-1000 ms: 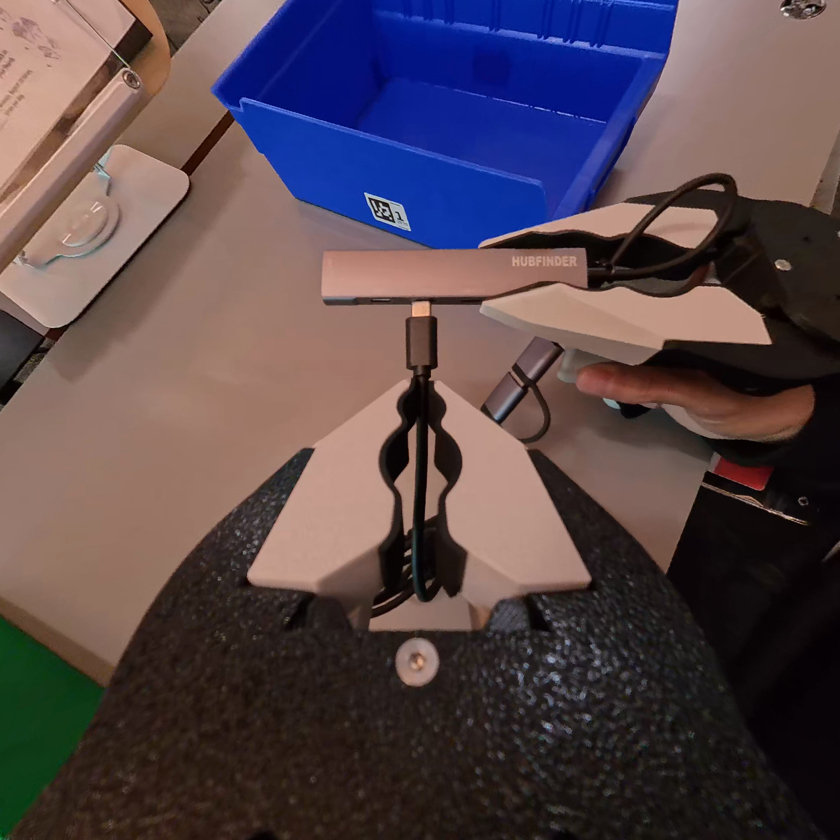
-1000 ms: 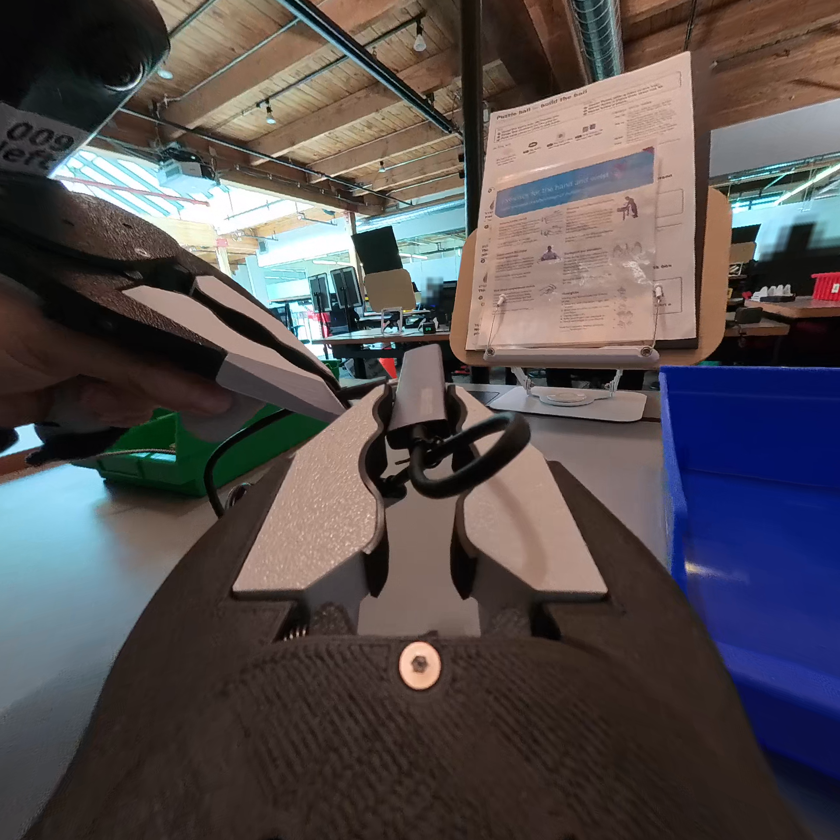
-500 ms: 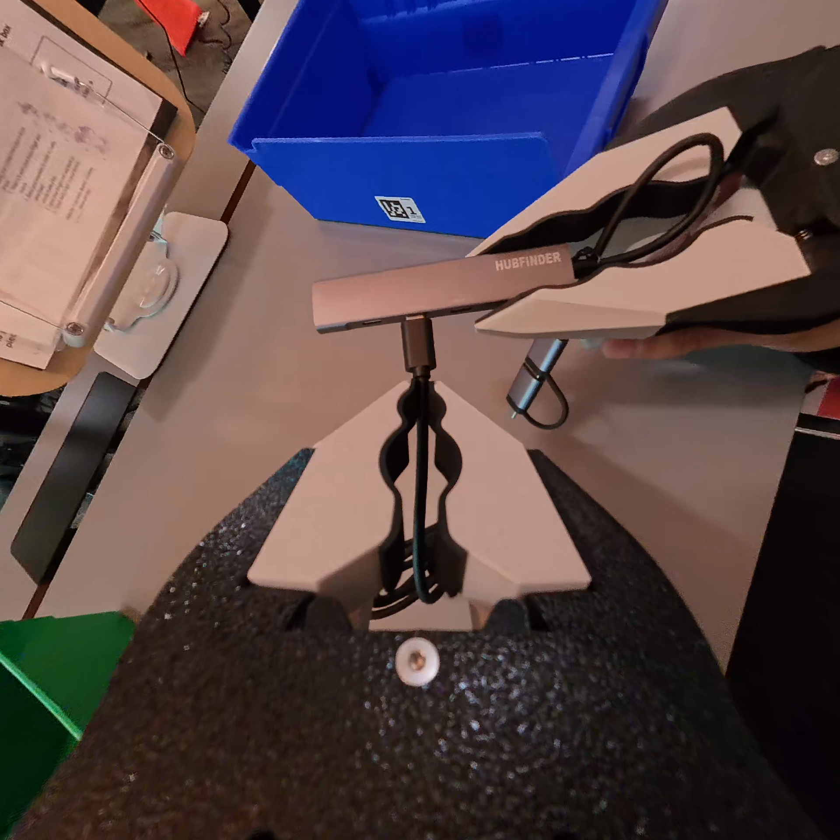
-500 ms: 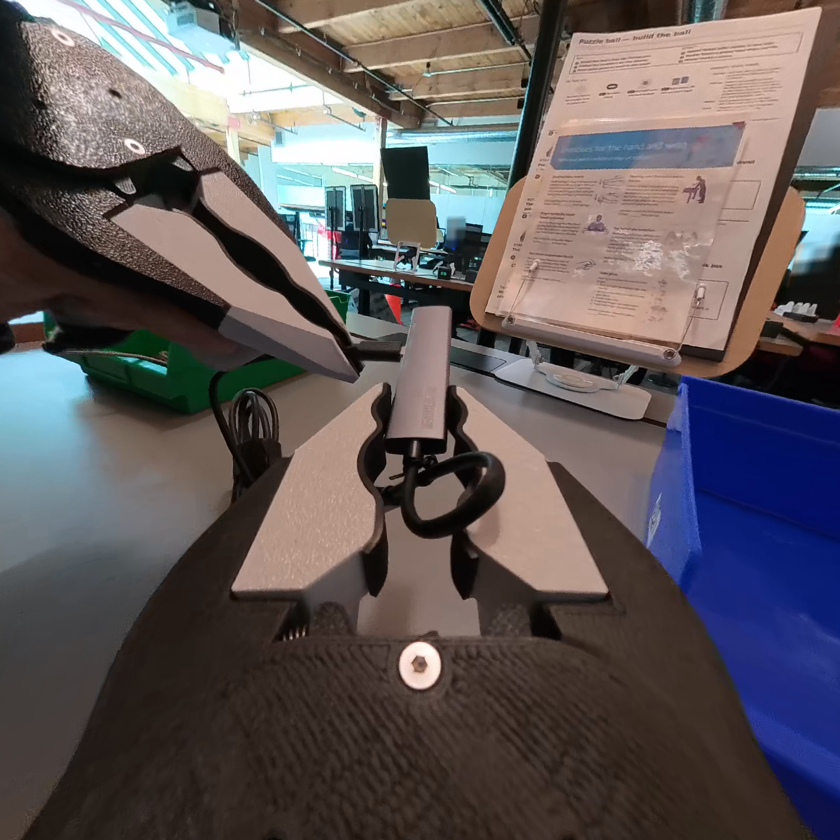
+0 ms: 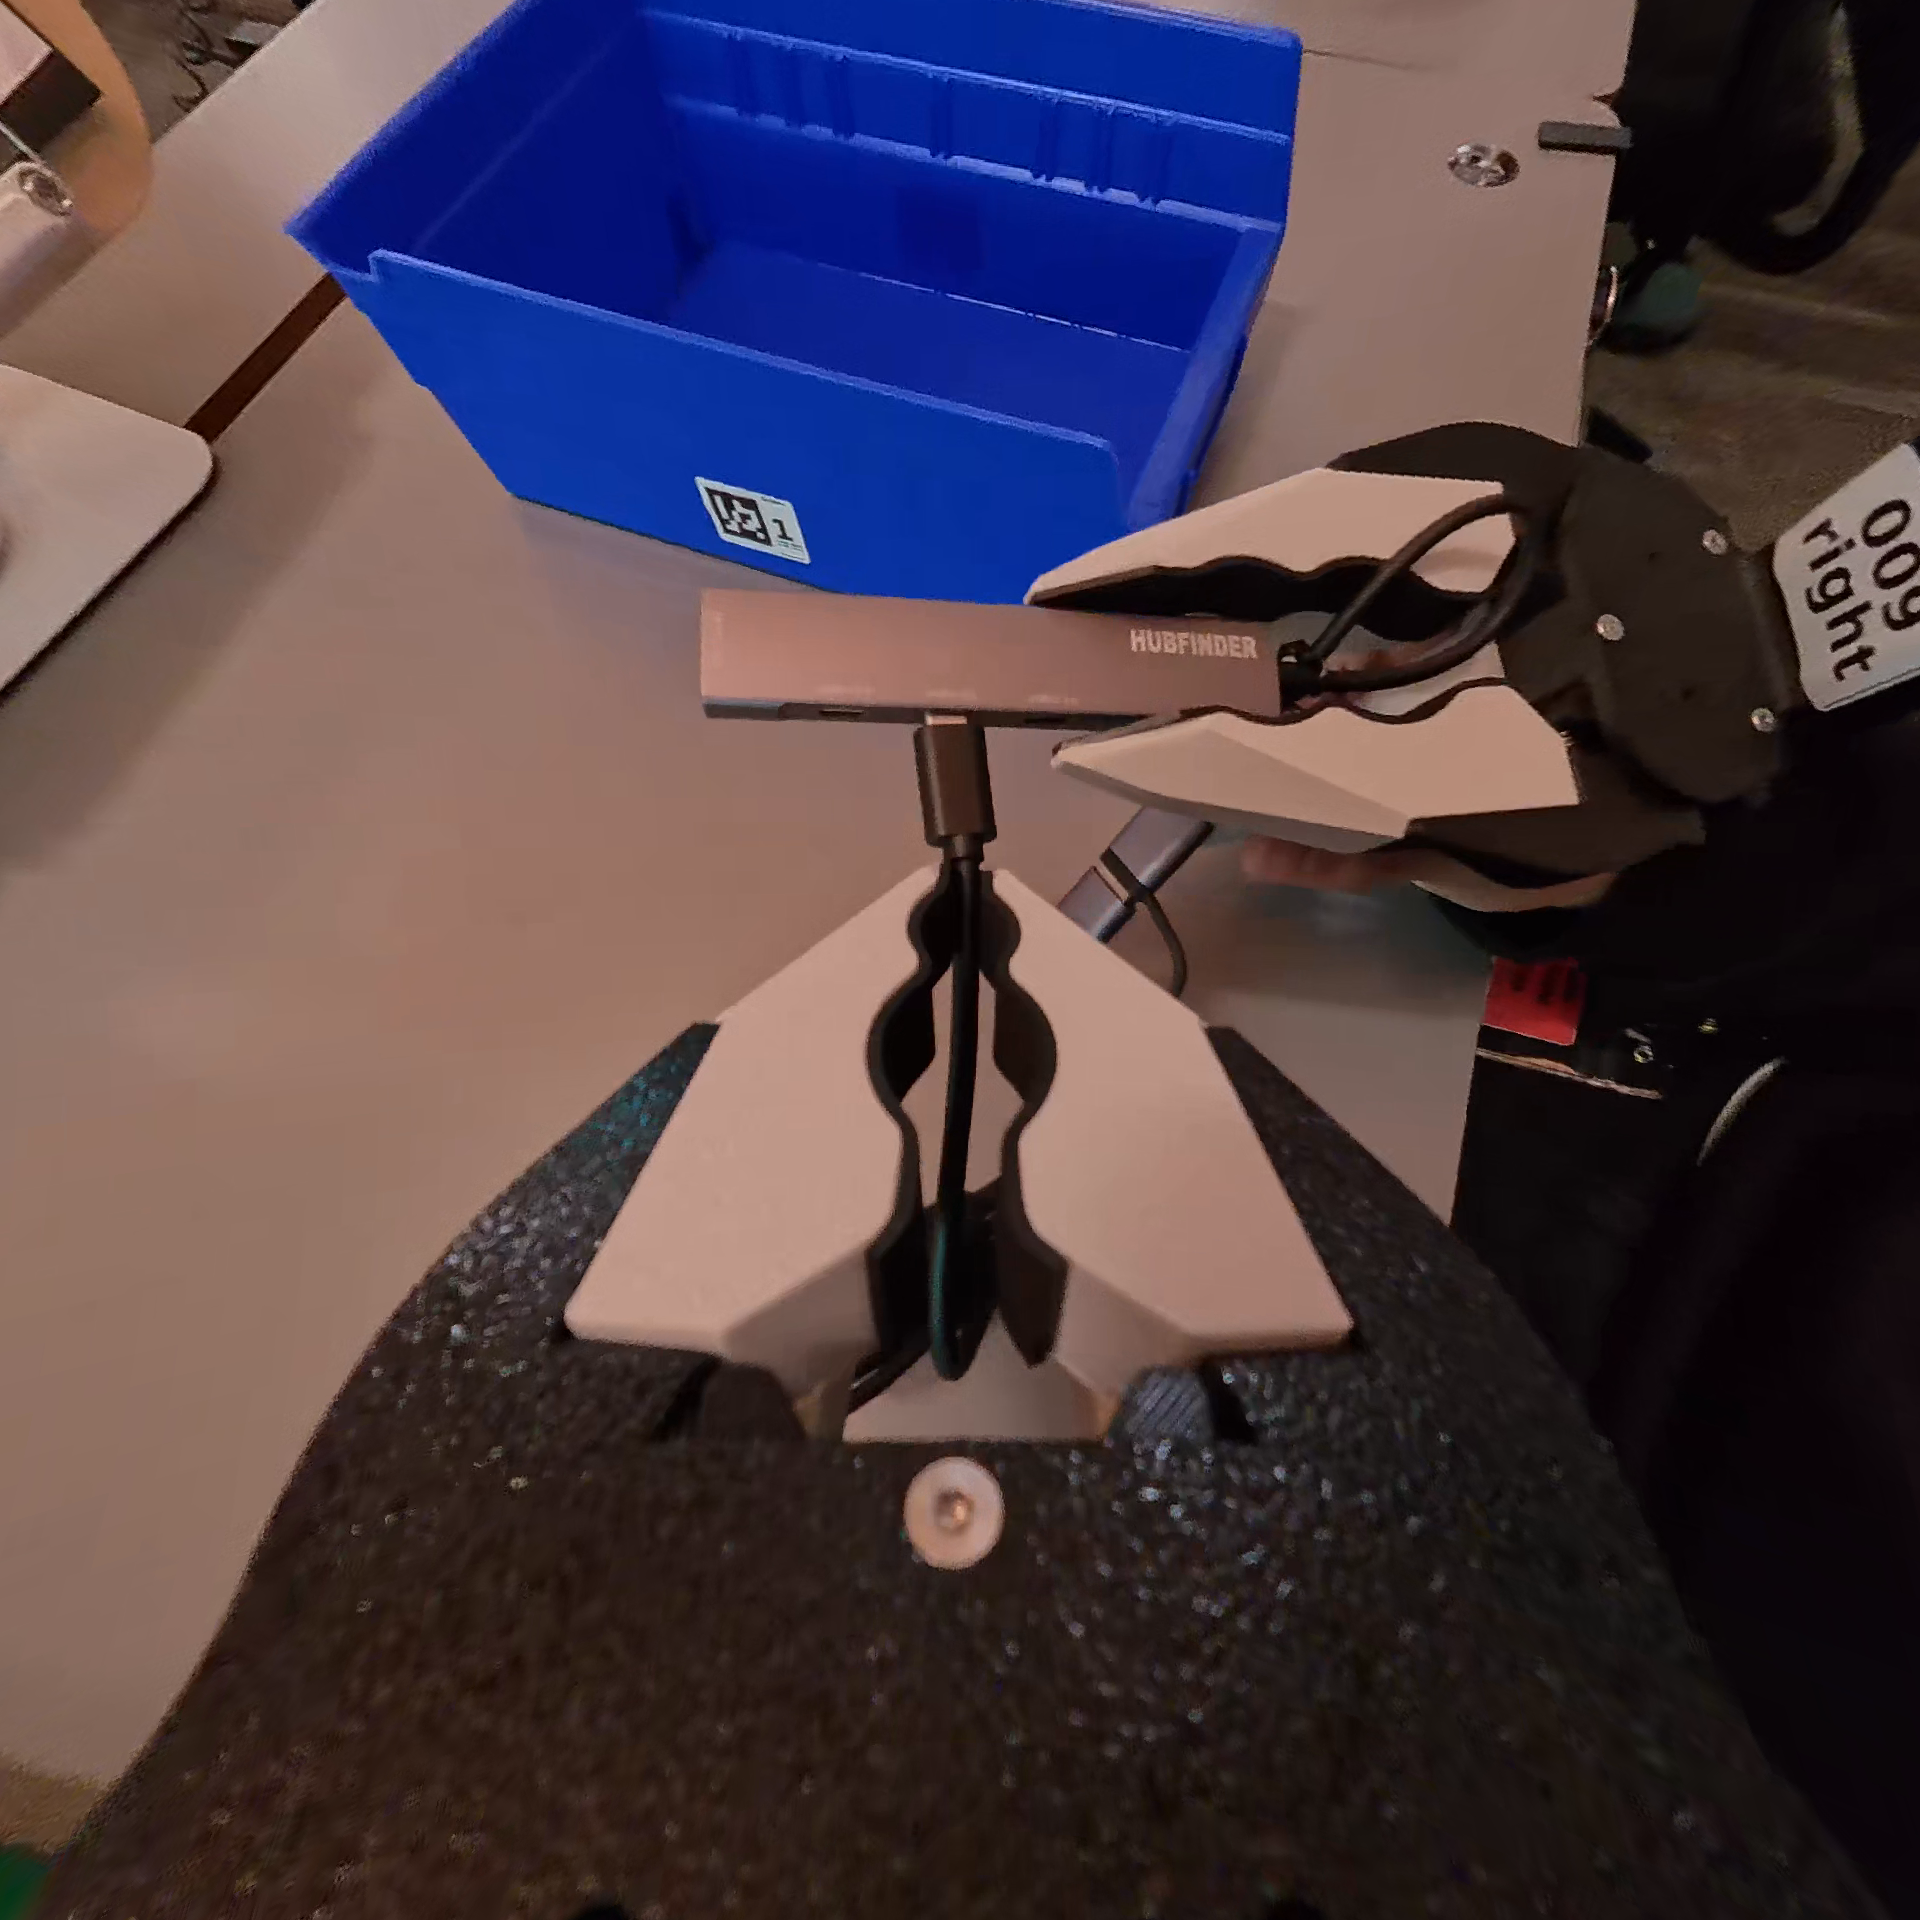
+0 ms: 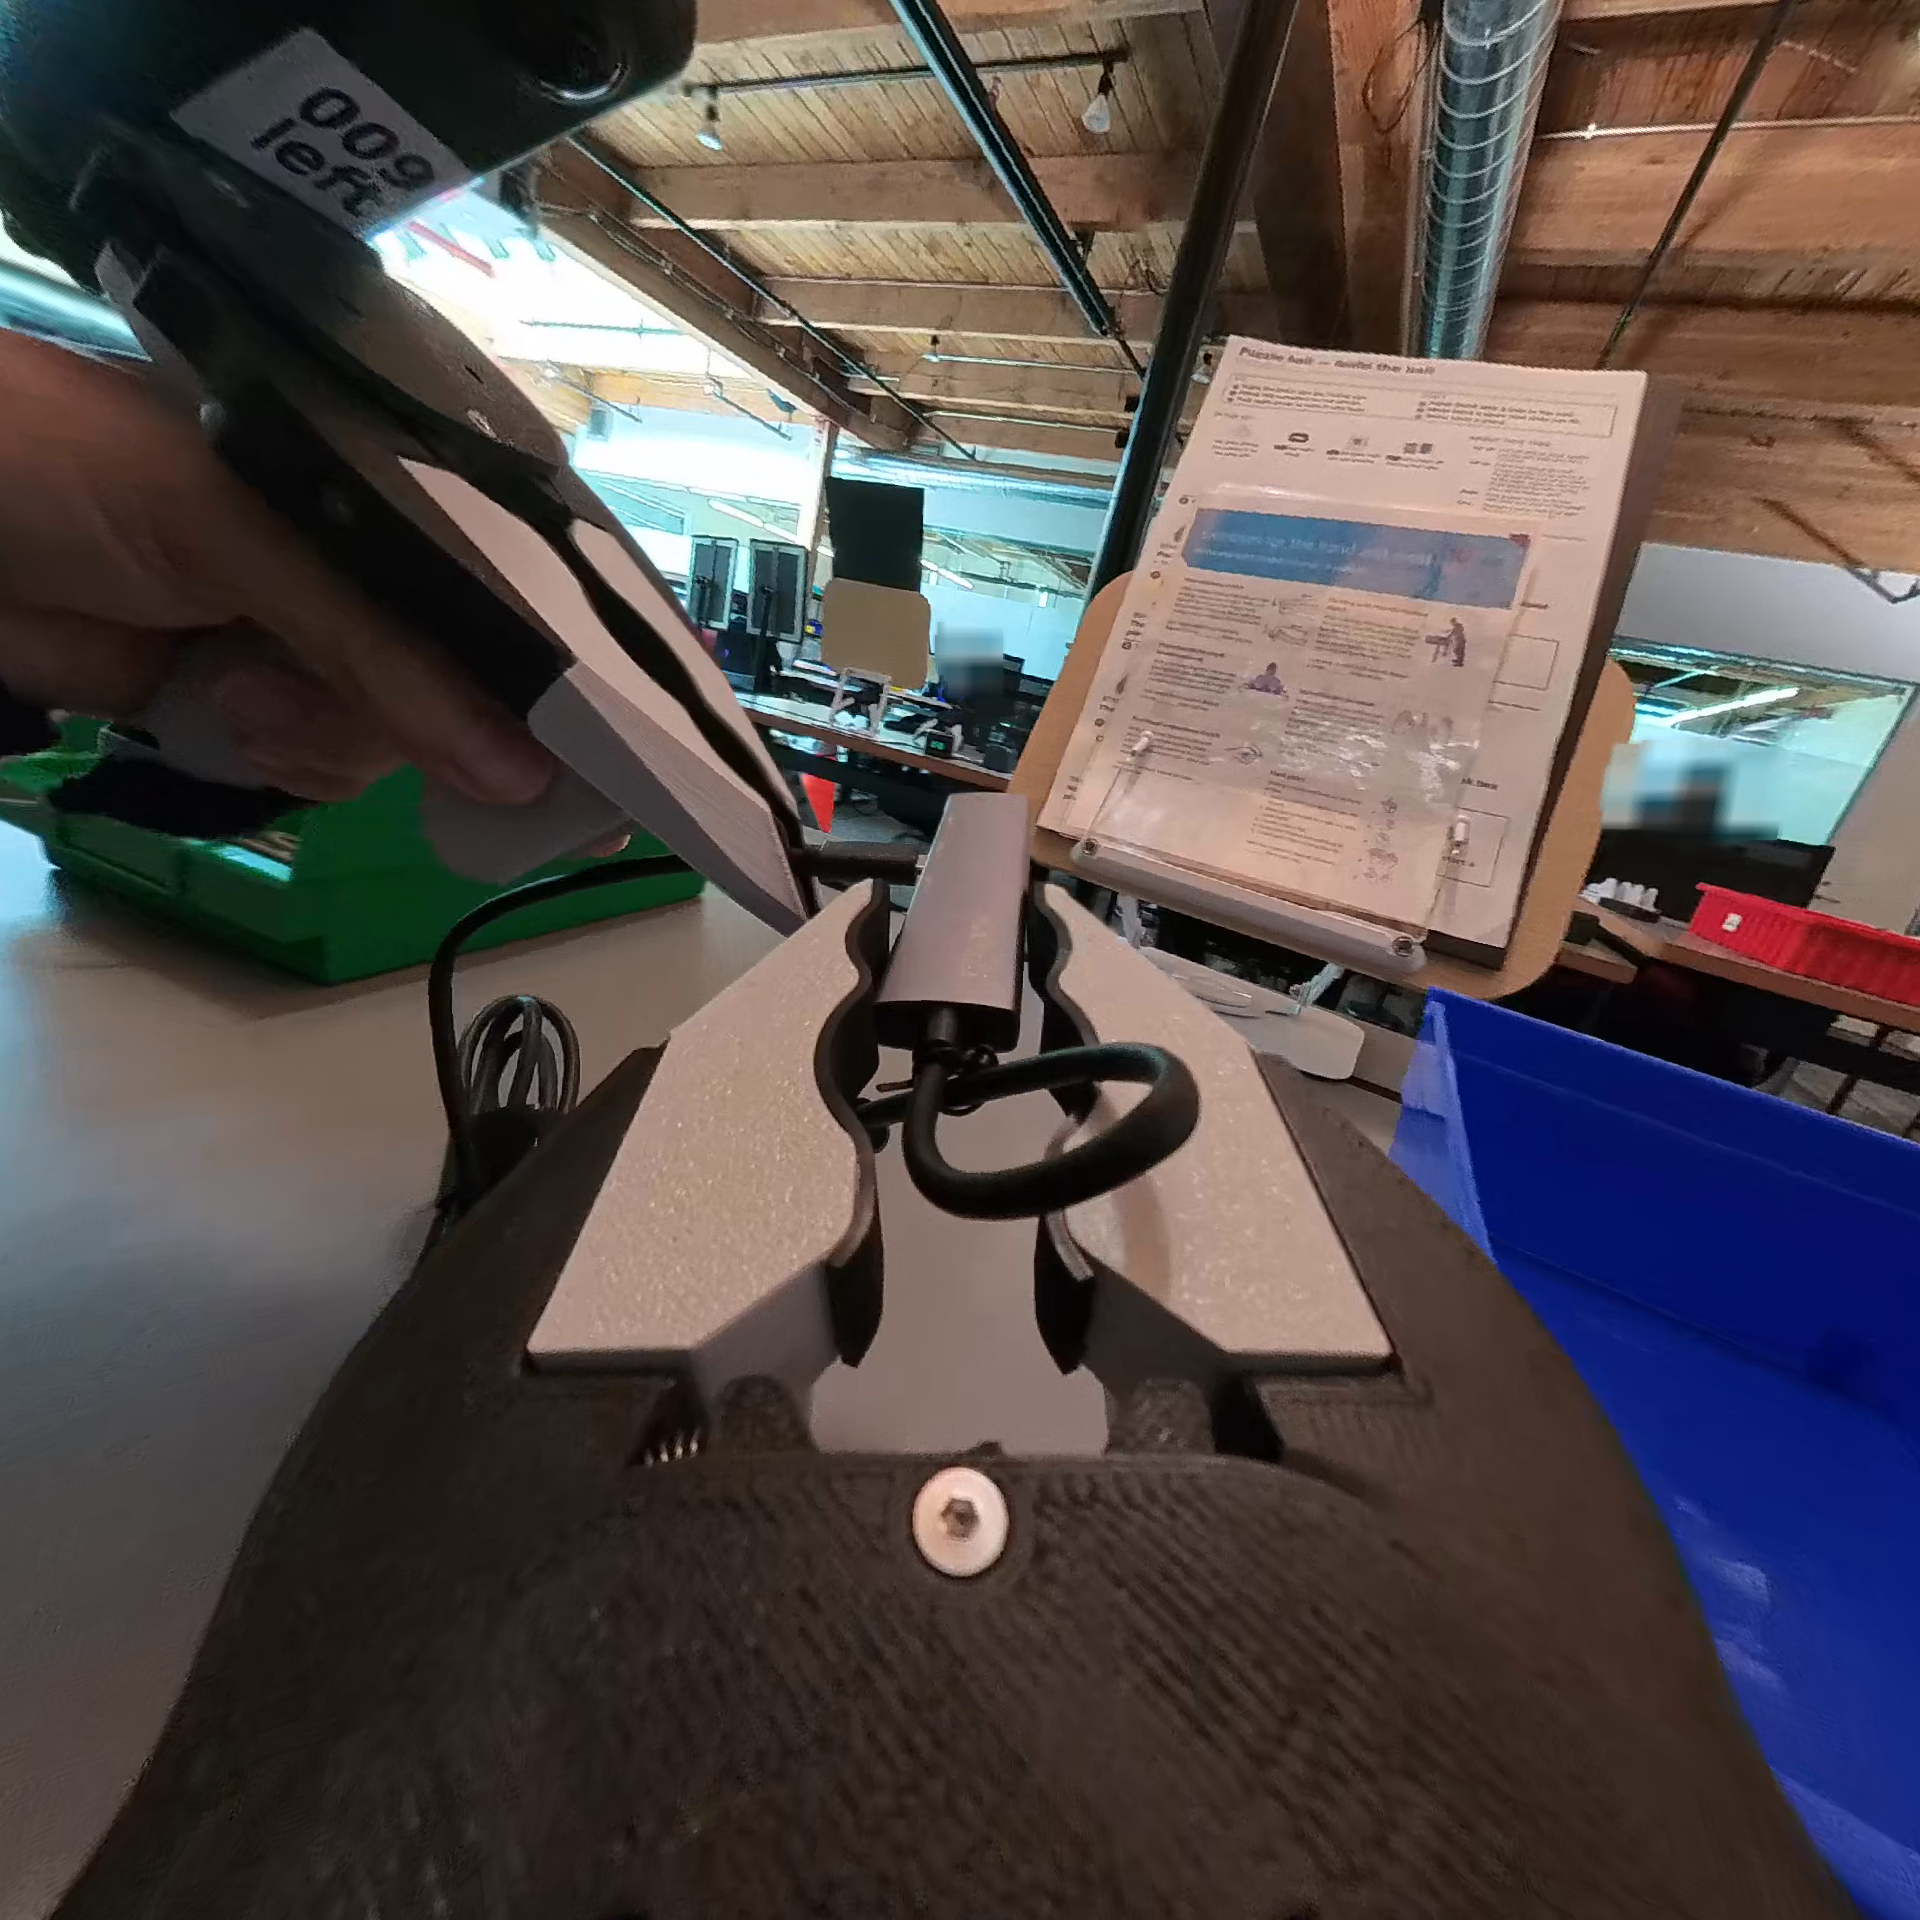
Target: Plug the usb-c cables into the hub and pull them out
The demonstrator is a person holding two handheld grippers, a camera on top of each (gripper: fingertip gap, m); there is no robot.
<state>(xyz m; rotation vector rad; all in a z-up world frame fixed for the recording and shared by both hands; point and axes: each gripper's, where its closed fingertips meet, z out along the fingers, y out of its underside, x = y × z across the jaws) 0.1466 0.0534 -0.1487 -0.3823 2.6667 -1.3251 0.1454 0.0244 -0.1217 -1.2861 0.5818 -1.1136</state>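
Both grippers closed: left on the cable, right on the hub.

The left gripper (image 5: 961,883) pinches the black cable (image 5: 954,1091) just behind its plug (image 5: 953,779); the plug's metal tip meets a port on the near edge of the hub (image 5: 987,665). The right gripper (image 5: 1049,665) clamps one end of the hub, which is held level above the table (image 5: 364,883). The hub's own lead (image 6: 1049,1132) loops back between the right fingers (image 6: 727,1122). A blue bin (image 5: 831,312) stands just beyond; a document stand (image 6: 1351,675) is farther off.

Dim warm tabletop view, bright glaring windows, wide-angle edge distortion
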